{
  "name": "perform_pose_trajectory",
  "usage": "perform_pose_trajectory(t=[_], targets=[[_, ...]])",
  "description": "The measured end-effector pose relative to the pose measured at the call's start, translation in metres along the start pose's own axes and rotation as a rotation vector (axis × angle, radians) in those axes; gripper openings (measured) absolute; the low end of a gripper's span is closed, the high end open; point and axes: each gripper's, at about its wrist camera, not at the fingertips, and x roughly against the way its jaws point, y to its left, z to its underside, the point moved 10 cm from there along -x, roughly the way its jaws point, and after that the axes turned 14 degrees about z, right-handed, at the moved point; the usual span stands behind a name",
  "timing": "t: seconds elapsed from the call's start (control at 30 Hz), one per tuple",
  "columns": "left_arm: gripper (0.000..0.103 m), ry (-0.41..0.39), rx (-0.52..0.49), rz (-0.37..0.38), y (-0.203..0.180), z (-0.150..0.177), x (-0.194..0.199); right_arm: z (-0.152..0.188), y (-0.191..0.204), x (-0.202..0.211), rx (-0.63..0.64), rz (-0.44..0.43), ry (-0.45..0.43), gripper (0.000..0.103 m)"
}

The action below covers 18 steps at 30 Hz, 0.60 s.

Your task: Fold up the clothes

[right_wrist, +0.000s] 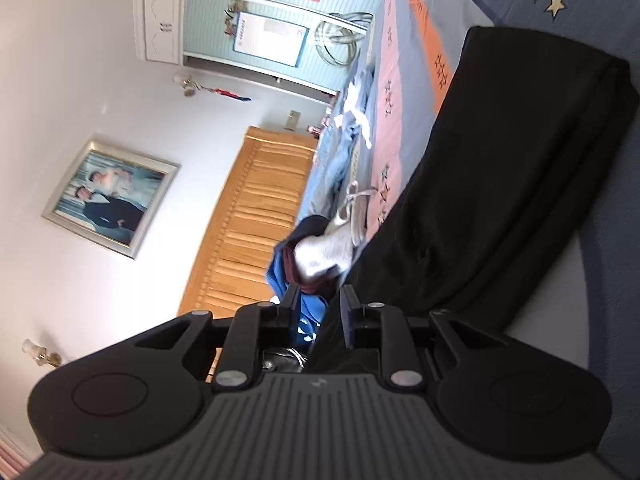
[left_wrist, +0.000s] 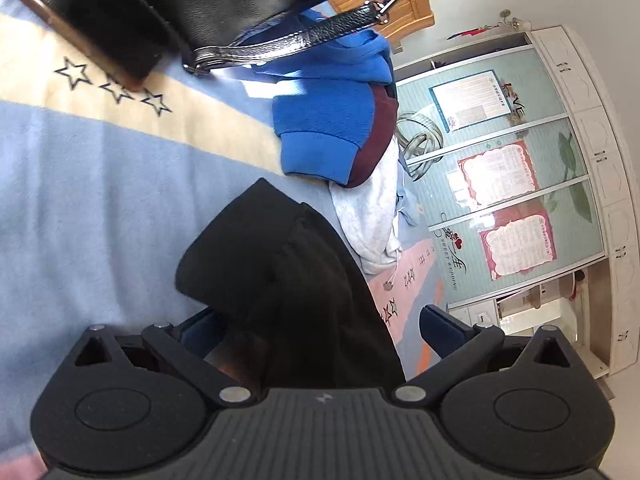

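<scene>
Black garment fabric [left_wrist: 280, 280] bunches between the fingers of my left gripper [left_wrist: 316, 328], its jaws spread wide on either side of the cloth; whether either pad touches it I cannot tell. On my right gripper [right_wrist: 320, 308] the jaws stand much closer, parted only narrowly, with an edge of the same black garment [right_wrist: 500, 200] running up against one blue pad; I cannot tell if they pinch it. Seen from the right wrist, the garment lies as a long dark folded band across a bedspread of pale blue, cream and pink bands printed with outlined stars [left_wrist: 100, 200].

Beyond the black cloth, a bright blue knit top with a ribbed cuff [left_wrist: 328, 120] lies heaped on a maroon piece [left_wrist: 380, 140], with a light grey garment [left_wrist: 368, 216] just beside them. A black leather handbag with a metal-clipped strap [left_wrist: 208, 4] sits on the bed near the blue top; what it holds is hidden.

A wooden slatted headboard [right_wrist: 256, 216] backs the bed against a white wall bearing a silver-framed portrait [right_wrist: 110, 196]. A white wardrobe with pale green sliding panels [left_wrist: 520, 168] carries pink-bordered printed sheets, their text too small to read.
</scene>
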Motion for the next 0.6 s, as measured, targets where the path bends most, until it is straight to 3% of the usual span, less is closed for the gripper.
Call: perform_pose_trajectory(t=[0.17,0.3,0.37,0.4,0.43,0.6], targets=[[0.102,-0.091,0.028,0.000,0.004,-0.009,-0.012,-0.009,-0.006,-0.002,-0.015,-0.003,-0.019,0.028],[0.098,-0.137,-0.014,-0.009,0.004,-0.016,-0.021,-0.008,-0.008,-0.001,-0.008,0.013,-0.019,0.032],[0.081,-0.135,-0.056,-0.033,0.005,-0.017,-0.023,-0.008,-0.009,0.004,-0.001,0.026,-0.019,0.032],[0.055,-0.129,-0.077,-0.044,0.008,-0.016,-0.024,-0.008,-0.009,0.004,0.003,0.031,-0.019,0.032],[0.037,-0.115,-0.082,-0.061,0.014,-0.016,-0.025,-0.007,-0.009,0.004,0.007,0.035,-0.017,0.032],[0.033,-0.097,-0.185,-0.095,0.011,-0.015,-0.025,-0.001,-0.005,0.002,0.029,0.050,-0.003,0.032]])
